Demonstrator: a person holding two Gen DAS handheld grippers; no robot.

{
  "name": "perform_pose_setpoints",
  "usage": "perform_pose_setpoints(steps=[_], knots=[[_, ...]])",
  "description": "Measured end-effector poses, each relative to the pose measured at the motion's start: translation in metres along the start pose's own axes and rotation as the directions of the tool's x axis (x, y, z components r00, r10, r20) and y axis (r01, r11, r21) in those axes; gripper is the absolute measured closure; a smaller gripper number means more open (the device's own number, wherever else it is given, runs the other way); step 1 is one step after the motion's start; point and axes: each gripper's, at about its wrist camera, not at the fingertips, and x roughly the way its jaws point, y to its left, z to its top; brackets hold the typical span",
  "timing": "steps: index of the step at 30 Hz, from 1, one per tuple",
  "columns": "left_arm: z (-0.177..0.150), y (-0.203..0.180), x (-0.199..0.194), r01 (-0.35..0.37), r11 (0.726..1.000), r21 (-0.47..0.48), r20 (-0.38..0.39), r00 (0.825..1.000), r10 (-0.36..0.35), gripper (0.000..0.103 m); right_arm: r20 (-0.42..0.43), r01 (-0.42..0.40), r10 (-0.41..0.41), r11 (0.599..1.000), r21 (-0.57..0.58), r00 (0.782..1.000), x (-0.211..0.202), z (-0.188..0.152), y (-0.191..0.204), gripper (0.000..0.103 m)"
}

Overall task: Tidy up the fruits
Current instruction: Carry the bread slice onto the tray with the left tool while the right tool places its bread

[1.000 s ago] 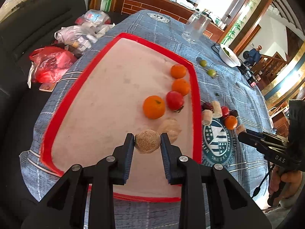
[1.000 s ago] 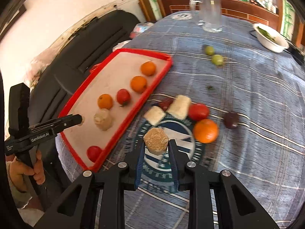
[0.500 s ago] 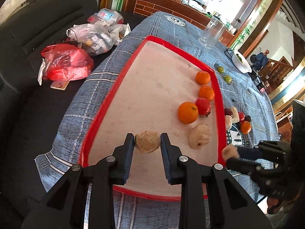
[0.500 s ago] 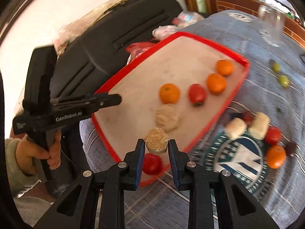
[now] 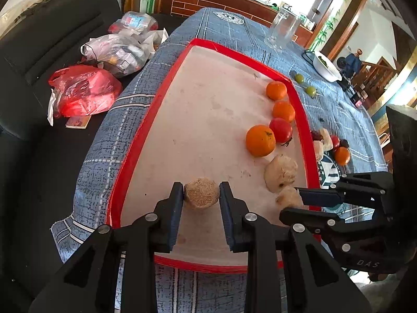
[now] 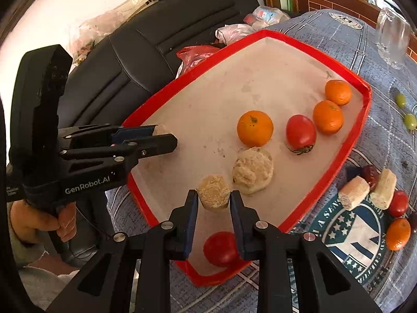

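Note:
A red-rimmed tray (image 5: 135, 154) (image 6: 349, 151) lies on the blue tablecloth and holds three oranges, tomatoes and a pale round cake (image 6: 252, 170). My left gripper (image 5: 201, 195) is shut on a brown round cake (image 5: 201, 194) over the tray's near left part. My right gripper (image 6: 213, 198) is shut on a similar brown cake (image 6: 213, 191) just above the tray, beside the pale cake. The right gripper also shows in the left wrist view (image 5: 299, 200), and the left gripper in the right wrist view (image 6: 161, 135).
Loose on the cloth right of the tray: two pale cake pieces (image 6: 367, 193), a tomato (image 6: 398, 203), an orange (image 6: 397, 233), dark fruits, two green grapes (image 6: 405, 110). A glass (image 5: 282, 30) and a white bowl (image 5: 327, 66) stand farther back. Plastic bags (image 5: 86, 91) lie on the black sofa at left.
My right gripper carried its brown cake from the cloth over the tray edge to beside the pale cake. My left gripper drew back toward the tray's near left, still holding its cake.

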Motion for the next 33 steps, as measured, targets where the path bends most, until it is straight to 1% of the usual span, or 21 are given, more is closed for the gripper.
perform_pose_setpoints(steps=[6, 10, 17, 20, 23, 30, 33], knots=[[-0.002, -0.001, 0.002, -0.003, 1.000, 0.019, -0.006, 1.000, 0.003, 0.077, -0.032, 0.029, -0.030, 0.999, -0.031, 0.999, 0.016, 0.000, 0.001, 0.078], [-0.002, -0.002, 0.002, -0.006, 1.000, 0.028, -0.004, 1.000, 0.006, 0.077, -0.030, 0.037, -0.039, 0.998, -0.050, 0.999, 0.019, 0.003, 0.003, 0.075], [-0.003, 0.001, 0.001, 0.006, 1.000, -0.004, -0.004, 1.000, -0.006, 0.077, -0.028, 0.019, -0.020, 0.998, -0.052, 0.999, 0.017, 0.001, 0.004, 0.074], [-0.003, 0.001, 0.001, 0.003, 1.000, -0.006, -0.003, 1.000, -0.003, 0.077, -0.023, 0.010, -0.011, 0.998, -0.055, 1.000, 0.012, -0.002, 0.004, 0.073], [-0.004, 0.000, 0.001, -0.001, 1.000, -0.009, -0.005, 1.000, 0.001, 0.077, -0.009, 0.006, -0.007, 0.998, -0.055, 1.000, 0.005, -0.008, 0.004, 0.068], [-0.006, -0.008, 0.002, 0.006, 1.000, 0.003, -0.014, 1.000, -0.006, 0.077, 0.043, -0.009, 0.010, 1.000, -0.029, 0.999, -0.021, -0.015, -0.003, 0.068], [-0.008, -0.017, 0.003, 0.007, 1.000, 0.018, -0.020, 1.000, -0.007, 0.077, 0.059, -0.002, 0.003, 1.000, -0.010, 0.998, -0.030, -0.018, -0.008, 0.067]])
